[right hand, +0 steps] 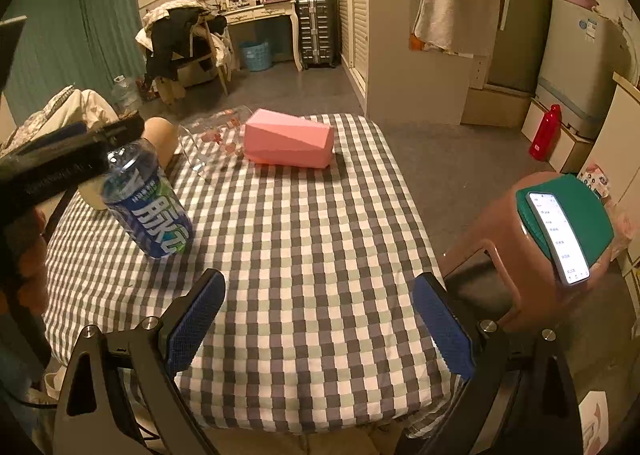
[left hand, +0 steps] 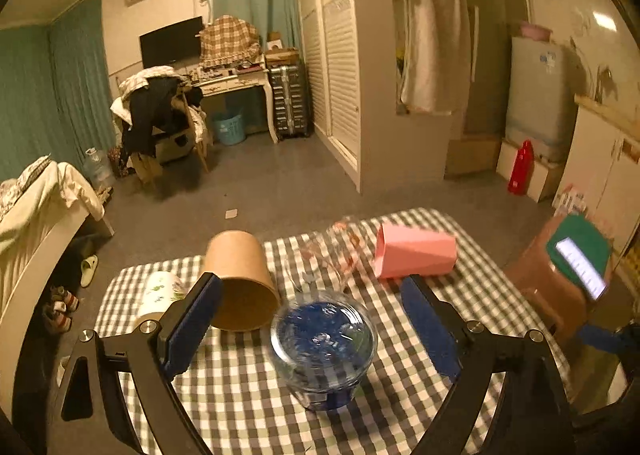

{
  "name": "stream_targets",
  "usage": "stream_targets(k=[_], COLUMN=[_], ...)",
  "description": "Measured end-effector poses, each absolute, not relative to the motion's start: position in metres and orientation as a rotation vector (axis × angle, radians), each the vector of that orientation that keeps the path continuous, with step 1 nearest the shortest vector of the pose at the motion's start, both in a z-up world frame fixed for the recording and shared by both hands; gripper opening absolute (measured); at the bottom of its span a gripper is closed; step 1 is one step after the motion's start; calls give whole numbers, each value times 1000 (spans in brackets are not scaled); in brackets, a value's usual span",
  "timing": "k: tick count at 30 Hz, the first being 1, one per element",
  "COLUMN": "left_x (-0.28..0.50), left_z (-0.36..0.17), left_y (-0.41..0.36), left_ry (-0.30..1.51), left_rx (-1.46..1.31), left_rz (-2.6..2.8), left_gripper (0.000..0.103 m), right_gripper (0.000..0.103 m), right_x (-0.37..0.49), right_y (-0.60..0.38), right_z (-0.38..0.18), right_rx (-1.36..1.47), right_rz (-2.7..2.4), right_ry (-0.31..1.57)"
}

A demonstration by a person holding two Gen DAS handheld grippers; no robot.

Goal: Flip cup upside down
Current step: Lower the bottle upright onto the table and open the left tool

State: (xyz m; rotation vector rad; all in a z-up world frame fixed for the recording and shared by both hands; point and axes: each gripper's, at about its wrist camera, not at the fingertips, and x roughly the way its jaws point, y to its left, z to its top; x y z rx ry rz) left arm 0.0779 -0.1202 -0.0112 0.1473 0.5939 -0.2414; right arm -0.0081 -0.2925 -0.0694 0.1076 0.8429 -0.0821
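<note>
A clear plastic cup (right hand: pixel 148 203) cut from a blue-labelled drink bottle stands bottom-up on the checked tablecloth (right hand: pixel 320 255), large white Chinese characters on its label. It sits between the spread blue pads of the left gripper (left hand: pixel 312 319), untouched. The right gripper (right hand: pixel 320 319) hangs released over bare cloth. A faceted pink cup (right hand: pixel 288 143), a brown paper cup (left hand: pixel 240 279) and a glass cup (left hand: pixel 332 255) lie on their sides. A lit phone (right hand: pixel 558 237) rests on a stool (right hand: pixel 500 255).

Bare checked tablecloth (right hand: pixel 320 255) across near and right side, blue-labelled clear plastic cup (right hand: pixel 148 203) upended at left, pink faceted cup (right hand: pixel 288 143) lying far centre, brown paper cup (left hand: pixel 244 279) and clear glass (left hand: pixel 328 255) crowding far left
</note>
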Motion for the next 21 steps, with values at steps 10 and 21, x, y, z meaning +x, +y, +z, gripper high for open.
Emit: stream_targets(k=[10,21], left_x=[27,-8], left_z=[27,-3], left_y=[-67,-29], left_ry=[569,545], left_rx=[54,22], left_rz=[-183,-84], left_gripper=[94,94], right_gripper=[95,95], right_x=[-21,-22], right_y=[-276,-246], right_z=[-17,-8], right_rx=[72,82], right_rz=[-18,67], right_ry=[667,601])
